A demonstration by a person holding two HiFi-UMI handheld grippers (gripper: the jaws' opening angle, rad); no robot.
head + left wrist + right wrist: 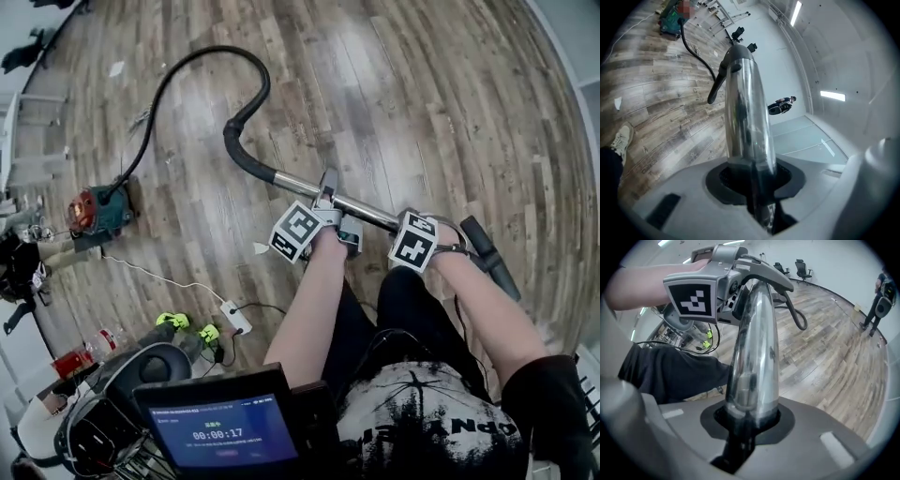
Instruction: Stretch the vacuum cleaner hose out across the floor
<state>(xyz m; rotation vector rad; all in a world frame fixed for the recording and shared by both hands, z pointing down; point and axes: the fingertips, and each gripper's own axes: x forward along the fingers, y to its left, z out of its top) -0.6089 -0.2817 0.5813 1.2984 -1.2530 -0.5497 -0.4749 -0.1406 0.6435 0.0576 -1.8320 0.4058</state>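
A chrome vacuum tube (361, 208) hangs level above the wood floor in front of me. My left gripper (328, 192) is shut on its middle and my right gripper (419, 225) is shut on it nearer the black end piece (492, 258). The black hose (187, 70) runs from the tube's bent black handle (246, 155) in a loop over the floor to the red and teal cleaner body (97, 211). In the left gripper view the tube (745, 108) rises from between the jaws (754, 187) toward the hose (696, 51). The right gripper view shows the tube (757, 348) clamped (747, 423), with the left gripper (754, 275) farther up.
A white power strip (236, 317) with a thin cable lies near my feet, beside green-tipped tools (187, 326). A screen (225, 427) and cluttered gear sit at the lower left. A person (876, 301) stands far off, and office chairs (802, 269) line the wall.
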